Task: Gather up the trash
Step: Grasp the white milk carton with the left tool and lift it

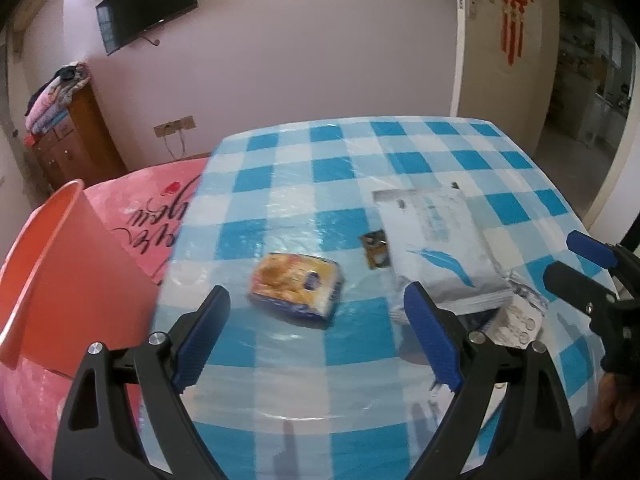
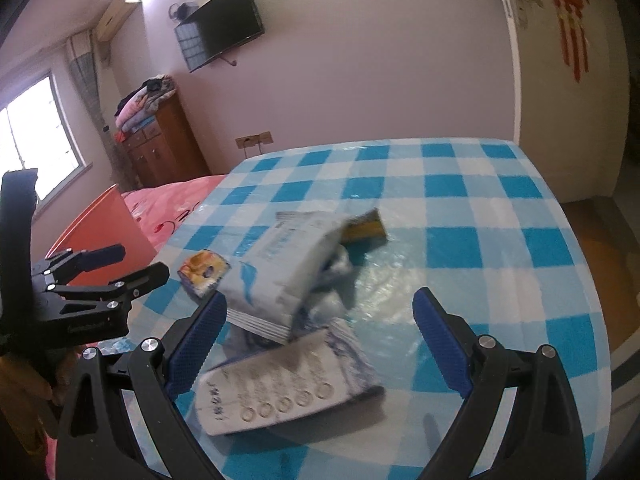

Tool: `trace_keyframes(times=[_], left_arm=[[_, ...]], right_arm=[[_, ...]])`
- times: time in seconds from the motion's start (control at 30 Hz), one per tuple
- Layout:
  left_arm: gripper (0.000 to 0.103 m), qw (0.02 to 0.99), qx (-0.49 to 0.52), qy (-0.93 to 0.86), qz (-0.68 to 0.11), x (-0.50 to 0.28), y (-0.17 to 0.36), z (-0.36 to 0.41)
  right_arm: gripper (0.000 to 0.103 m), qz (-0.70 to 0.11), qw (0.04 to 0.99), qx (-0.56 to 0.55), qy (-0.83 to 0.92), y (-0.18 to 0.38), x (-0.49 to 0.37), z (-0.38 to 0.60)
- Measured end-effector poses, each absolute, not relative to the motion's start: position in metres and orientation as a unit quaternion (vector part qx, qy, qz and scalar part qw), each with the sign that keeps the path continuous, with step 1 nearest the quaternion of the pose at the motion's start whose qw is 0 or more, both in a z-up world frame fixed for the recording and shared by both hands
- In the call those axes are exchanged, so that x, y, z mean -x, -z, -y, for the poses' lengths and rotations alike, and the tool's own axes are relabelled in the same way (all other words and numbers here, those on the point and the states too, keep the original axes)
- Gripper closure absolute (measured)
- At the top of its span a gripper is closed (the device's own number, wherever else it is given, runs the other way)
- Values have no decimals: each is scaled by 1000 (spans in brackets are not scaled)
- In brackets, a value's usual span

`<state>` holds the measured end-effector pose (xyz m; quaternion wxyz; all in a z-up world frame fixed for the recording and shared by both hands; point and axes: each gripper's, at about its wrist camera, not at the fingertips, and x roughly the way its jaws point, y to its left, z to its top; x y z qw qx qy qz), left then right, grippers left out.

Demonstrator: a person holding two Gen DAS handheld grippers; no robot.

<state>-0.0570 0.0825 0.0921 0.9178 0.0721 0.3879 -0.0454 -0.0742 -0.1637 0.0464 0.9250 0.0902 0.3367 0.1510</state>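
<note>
Trash lies on a blue-and-white checked tablecloth [image 1: 360,364]. An orange and blue snack wrapper [image 1: 297,289] lies just ahead of my open, empty left gripper [image 1: 316,312]; it also shows in the right wrist view [image 2: 204,272]. A white bag with a blue feather print [image 1: 444,248] lies to its right, with a small dark yellow packet [image 1: 375,249] between them. In the right wrist view the white bag [image 2: 280,272] lies beside a white pill blister box [image 2: 280,392], which sits between the fingers of my open right gripper [image 2: 320,320]. A yellow packet [image 2: 366,228] lies behind.
An orange bucket [image 1: 60,272] stands left of the table on a pink bedcover [image 1: 160,208]; it also shows in the right wrist view [image 2: 104,236]. A wooden cabinet [image 1: 76,140], a wall TV [image 1: 148,8] and a door [image 1: 508,40] lie beyond. The table's right edge [image 2: 588,280] drops to the floor.
</note>
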Motion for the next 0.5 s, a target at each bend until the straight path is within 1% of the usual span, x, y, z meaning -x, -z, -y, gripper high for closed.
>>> trace_keyframes(times=[0.2, 0.5], left_arm=[[14, 912, -76, 83, -394, 69, -81, -66], [14, 884, -114, 209, -403, 100, -68, -26]], right_arm=[[10, -341, 923, -119, -132, -37, 75, 193], [10, -348, 914, -169, -125, -23, 72, 227]])
